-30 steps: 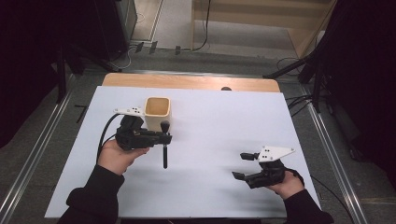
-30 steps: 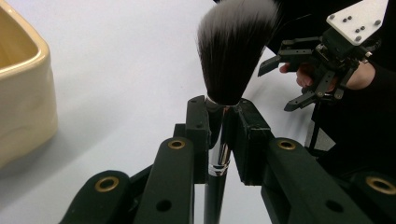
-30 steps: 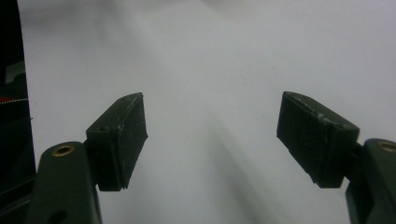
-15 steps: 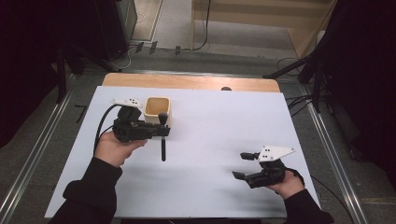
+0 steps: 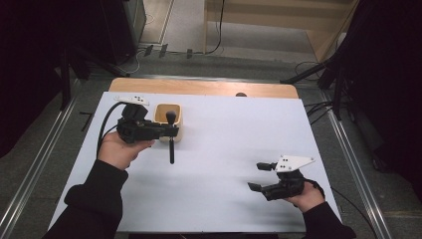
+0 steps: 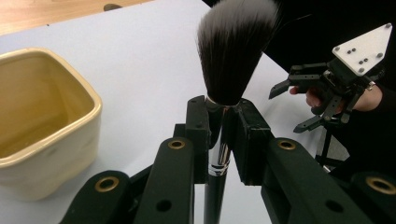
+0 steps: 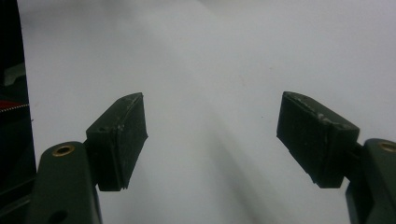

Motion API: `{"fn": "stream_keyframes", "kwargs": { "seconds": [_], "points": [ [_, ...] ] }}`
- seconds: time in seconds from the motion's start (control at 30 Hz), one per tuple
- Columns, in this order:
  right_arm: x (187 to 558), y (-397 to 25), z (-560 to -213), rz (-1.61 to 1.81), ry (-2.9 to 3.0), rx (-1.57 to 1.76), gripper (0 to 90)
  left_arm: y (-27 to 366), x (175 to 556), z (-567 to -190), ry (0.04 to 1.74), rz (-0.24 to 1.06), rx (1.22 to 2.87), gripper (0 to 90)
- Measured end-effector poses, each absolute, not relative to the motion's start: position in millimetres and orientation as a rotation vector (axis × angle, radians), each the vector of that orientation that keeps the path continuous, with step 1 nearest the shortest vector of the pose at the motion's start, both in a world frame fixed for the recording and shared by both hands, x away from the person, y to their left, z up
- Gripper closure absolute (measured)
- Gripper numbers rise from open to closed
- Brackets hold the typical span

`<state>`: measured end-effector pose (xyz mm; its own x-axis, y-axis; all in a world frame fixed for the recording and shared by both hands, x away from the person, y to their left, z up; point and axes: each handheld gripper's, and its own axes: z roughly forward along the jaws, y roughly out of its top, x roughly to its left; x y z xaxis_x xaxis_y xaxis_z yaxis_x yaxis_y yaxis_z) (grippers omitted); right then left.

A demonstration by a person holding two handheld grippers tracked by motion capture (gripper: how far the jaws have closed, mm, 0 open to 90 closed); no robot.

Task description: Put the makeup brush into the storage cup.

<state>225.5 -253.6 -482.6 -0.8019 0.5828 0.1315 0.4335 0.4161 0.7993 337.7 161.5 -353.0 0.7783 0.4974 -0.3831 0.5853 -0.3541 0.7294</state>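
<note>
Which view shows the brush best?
The left gripper view: the brush stands close up between the left gripper's jaws, bristles and silver ferrule plain. The high view shows it small, a dark stick beside the cup.

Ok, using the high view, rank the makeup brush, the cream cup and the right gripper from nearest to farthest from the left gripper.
1. The makeup brush, clamped in the left gripper, bristles up, handle hanging down.
2. The cream cup, just beyond the jaws, toward the table's far edge.
3. The right gripper, far across the white table, near the front right corner, jaws open.
</note>
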Motion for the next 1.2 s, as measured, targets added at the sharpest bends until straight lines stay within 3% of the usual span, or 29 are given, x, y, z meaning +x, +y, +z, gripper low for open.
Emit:
{"fn": "stream_keyframes", "kwargs": {
  "seconds": [1.2],
  "points": [
    [226,-254,-482,1.339,2.502,0.913,25.3,163,380,-325,0.877,-0.014,1.975,78.5]
  ]
}}
